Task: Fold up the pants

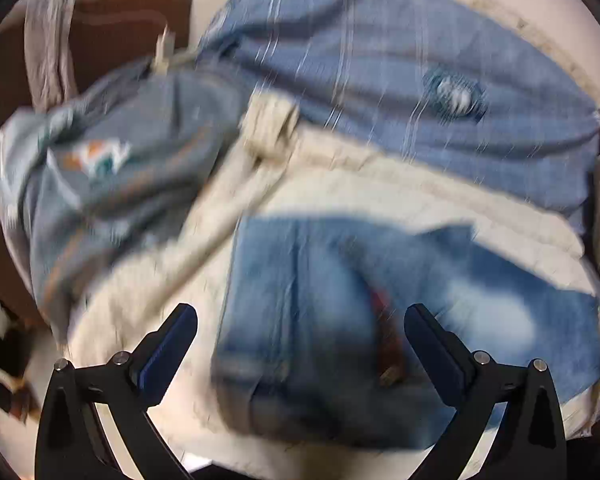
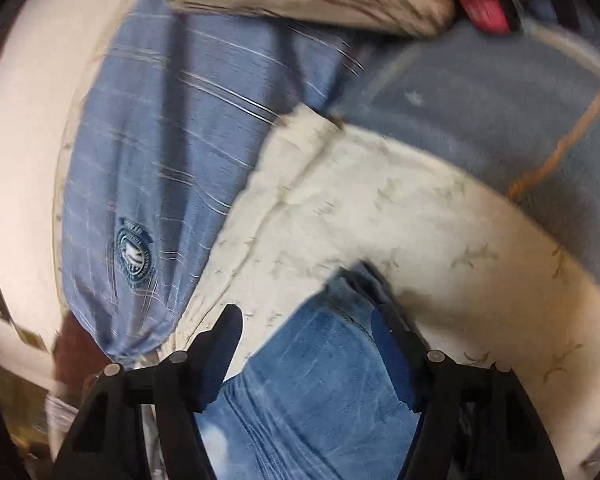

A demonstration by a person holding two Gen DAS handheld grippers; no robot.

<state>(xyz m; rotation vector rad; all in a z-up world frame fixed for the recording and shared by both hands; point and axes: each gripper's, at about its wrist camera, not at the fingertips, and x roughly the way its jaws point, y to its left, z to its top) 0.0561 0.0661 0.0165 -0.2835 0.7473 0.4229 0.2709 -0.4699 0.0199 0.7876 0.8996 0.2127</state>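
From the left wrist we see a cream quilt (image 1: 380, 192) with the jeans (image 1: 320, 320) lying on it, our left gripper (image 1: 300, 324) spread wide above them, released. From the right wrist, the quilt (image 2: 360, 208) lies beside a blue pillow (image 2: 172, 152), and our right gripper (image 2: 306, 328) is spread apart over the jeans (image 2: 312, 380), grasping nothing.

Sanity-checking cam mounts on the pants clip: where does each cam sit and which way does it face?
Left wrist: on the left claw, looking down along open fingers at the folded jeans on the white bedding; only claw fingers show.
Right wrist: on the right claw, open over the jeans' edge; only fingers show.
Shared: jeans, bedding, blue striped pillow, grey logo blanket.
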